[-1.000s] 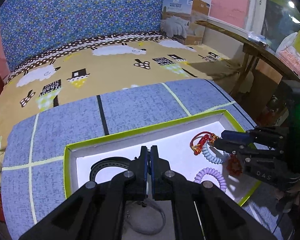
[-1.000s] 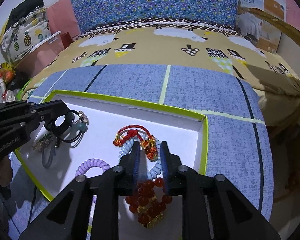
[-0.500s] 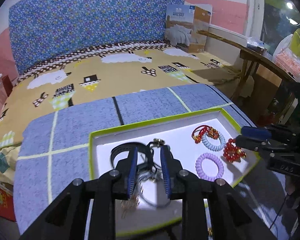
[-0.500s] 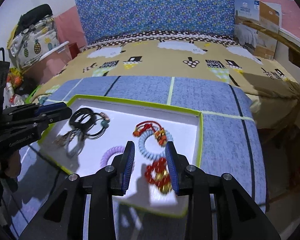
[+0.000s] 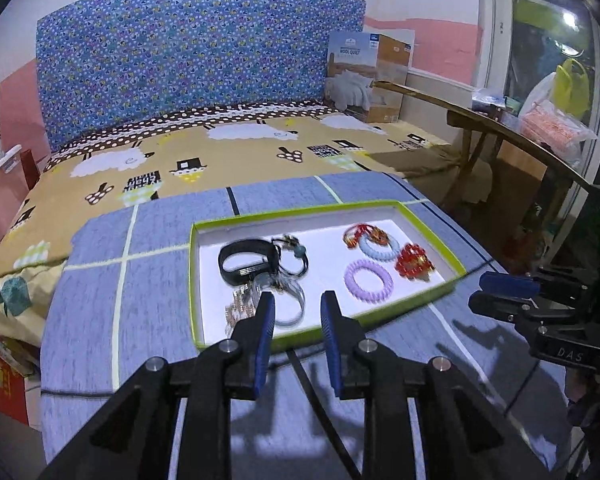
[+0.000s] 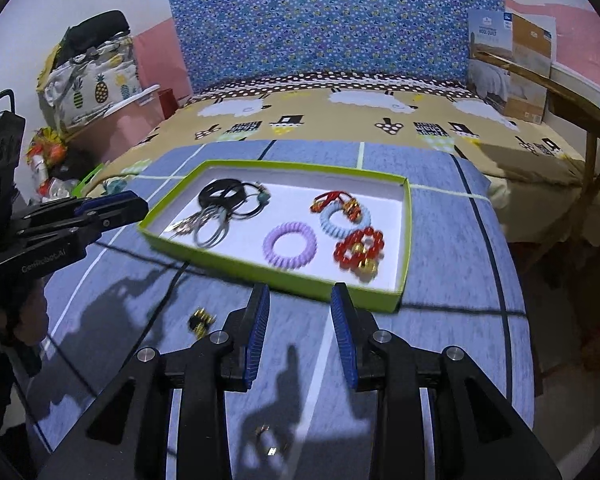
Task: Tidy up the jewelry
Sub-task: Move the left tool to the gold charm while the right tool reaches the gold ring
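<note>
Green-rimmed tray (image 5: 428, 236) with a white floor sits on a blue-grey cloth (image 5: 100, 300) with pale grid lines.

Left gripper (image 5: 296, 314): its 2 blue-padded fingers stand apart with nothing between them; the jaws have just been opening. Tips hover over the tray's near rim, just short of the left-hand pile.

Left pile (tangled, parts hard to separate): black band (image 5: 246, 260), thin dark cords with a teal bead (image 5: 299, 253), a grey loop (image 5: 294, 308) and a small metallic piece (image 5: 240, 304), all touching or overlapping.

Right gripper (image 6: 300, 308): 2 fingers apart, gap empty; the jaws have also just been opening. Tips sit on the near side of the tray, outside its rim, none of the jewelry between them.

Right group, in the tray beyond those tips: lilac coil ring (image 6: 290, 245), pale blue coil ring (image 6: 342, 220), red cord knot (image 6: 330, 200) touching the blue coil, red-and-gold bead bracelet (image 6: 358, 254) nearest the right wall.

Outside the tray, on the cloth: 1 small gold-and-black piece (image 6: 200, 320) left of the right gripper's fingers, 1 small ring-like item (image 6: 268, 440) beneath them (blurred). A black cable (image 6: 172, 284) crosses the cloth.
</note>
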### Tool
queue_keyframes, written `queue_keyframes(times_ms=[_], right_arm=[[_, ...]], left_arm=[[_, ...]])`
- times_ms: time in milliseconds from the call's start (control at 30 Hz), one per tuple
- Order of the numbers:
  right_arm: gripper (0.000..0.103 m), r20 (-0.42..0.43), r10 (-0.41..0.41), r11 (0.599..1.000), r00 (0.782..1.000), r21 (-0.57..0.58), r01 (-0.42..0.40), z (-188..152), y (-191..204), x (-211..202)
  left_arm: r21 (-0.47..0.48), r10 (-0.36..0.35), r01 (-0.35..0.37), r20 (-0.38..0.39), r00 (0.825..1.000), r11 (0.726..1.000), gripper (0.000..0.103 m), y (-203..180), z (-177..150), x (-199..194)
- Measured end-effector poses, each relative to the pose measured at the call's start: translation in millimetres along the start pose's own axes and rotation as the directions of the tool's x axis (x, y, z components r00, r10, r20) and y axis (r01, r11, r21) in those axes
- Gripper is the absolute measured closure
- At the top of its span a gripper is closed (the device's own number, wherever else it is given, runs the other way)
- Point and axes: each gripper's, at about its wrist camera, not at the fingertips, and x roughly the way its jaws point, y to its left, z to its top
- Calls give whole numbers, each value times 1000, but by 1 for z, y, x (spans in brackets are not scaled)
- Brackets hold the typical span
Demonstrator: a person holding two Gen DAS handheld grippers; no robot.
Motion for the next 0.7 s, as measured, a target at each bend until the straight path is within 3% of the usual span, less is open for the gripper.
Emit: queue_keyframes(times_ms=[333, 700], right_arm=[[70, 11, 16, 1000, 1000, 1, -16, -35, 17, -30], [70, 27, 9, 1000, 1000, 2, -9, -62, 30, -50]], left_arm=[[8, 59, -59, -14, 998, 998, 78, -16, -40, -29], [21, 74, -74, -4, 997, 997, 78, -29, -70, -55]])
